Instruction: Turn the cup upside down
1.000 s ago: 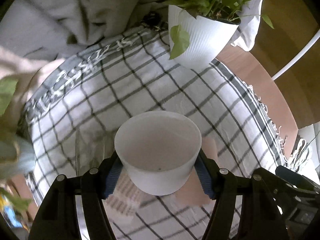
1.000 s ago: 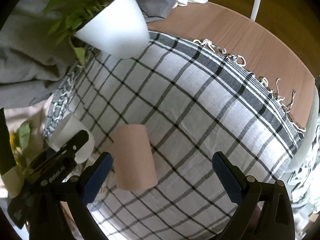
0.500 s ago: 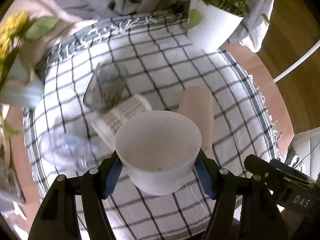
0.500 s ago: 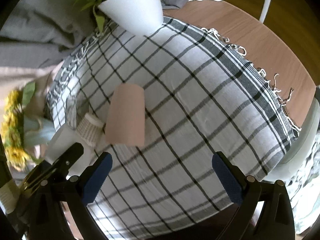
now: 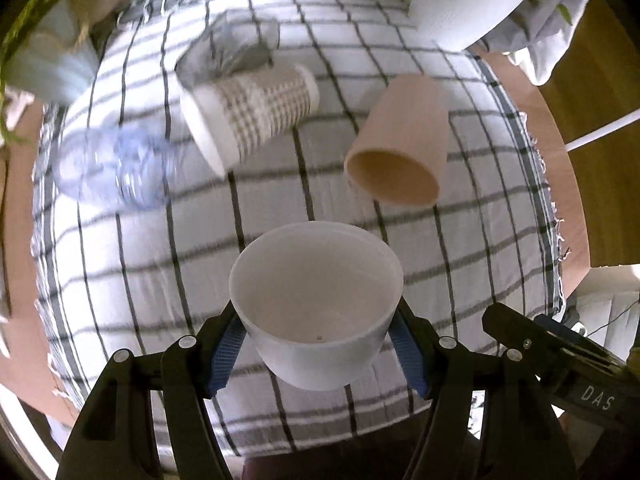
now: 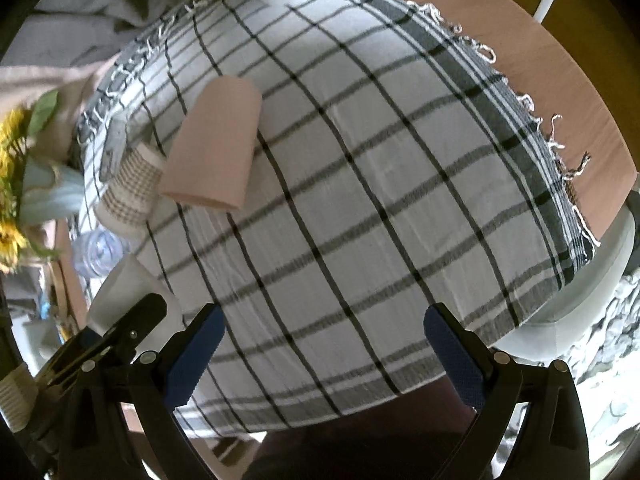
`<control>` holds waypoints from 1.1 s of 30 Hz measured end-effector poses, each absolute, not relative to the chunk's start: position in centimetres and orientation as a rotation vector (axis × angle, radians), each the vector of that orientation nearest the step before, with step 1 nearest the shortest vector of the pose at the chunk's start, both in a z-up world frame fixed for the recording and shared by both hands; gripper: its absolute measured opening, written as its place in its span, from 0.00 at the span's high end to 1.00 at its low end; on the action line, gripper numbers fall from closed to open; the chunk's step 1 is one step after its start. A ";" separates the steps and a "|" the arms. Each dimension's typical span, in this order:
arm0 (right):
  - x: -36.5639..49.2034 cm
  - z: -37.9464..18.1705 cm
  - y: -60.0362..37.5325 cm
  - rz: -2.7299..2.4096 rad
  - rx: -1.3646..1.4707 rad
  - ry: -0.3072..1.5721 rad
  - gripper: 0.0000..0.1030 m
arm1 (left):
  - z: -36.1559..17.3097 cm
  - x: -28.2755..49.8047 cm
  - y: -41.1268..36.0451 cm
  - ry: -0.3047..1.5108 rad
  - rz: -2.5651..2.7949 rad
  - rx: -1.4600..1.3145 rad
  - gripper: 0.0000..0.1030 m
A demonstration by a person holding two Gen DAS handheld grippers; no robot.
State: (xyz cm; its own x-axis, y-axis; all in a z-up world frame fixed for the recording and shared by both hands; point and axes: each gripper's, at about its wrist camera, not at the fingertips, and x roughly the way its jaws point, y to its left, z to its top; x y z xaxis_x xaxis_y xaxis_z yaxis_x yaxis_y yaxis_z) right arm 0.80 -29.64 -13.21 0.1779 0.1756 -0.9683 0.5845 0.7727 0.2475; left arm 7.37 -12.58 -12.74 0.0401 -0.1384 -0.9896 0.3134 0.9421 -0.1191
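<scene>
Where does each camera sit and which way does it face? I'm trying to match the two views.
Left wrist: on the left gripper, looking along its fingers at the white cup it grips; the right gripper's tip shows at lower right.
Right wrist: on the open right gripper, looking down over the checked cloth.
Shared: the cloth, pink cup and patterned cup.

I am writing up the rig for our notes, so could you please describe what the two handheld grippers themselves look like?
Both look alike. The left gripper and right gripper have glossy black plastic frames with angular, branching arms and small silver screws at the joints. Each finger carries a blue, finely textured pad. White lettering "DAS" marks the right gripper's side as seen from the left wrist. No cables or sleeves show.
</scene>
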 end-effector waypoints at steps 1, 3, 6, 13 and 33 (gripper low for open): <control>0.6 -13.5 -29.6 -0.316 0.674 1.400 0.02 | -13.0 7.1 -12.5 1.504 -0.346 0.136 0.35; 0.2 -13.9 -29.6 -0.305 0.668 1.420 0.02 | -13.5 6.4 -12.5 1.529 -0.341 0.125 0.35; -0.2 -14.5 -29.4 -0.288 0.655 1.446 0.02 | -14.1 5.9 -12.6 1.551 -0.335 0.123 0.35; -0.4 -15.7 -29.1 -0.275 0.640 1.494 0.02 | -16.1 6.4 -12.4 1.593 -0.302 0.102 0.35; 0.8 -15.3 -28.8 -0.293 0.596 1.473 0.02 | -17.9 9.4 -12.6 1.578 -0.263 0.112 0.21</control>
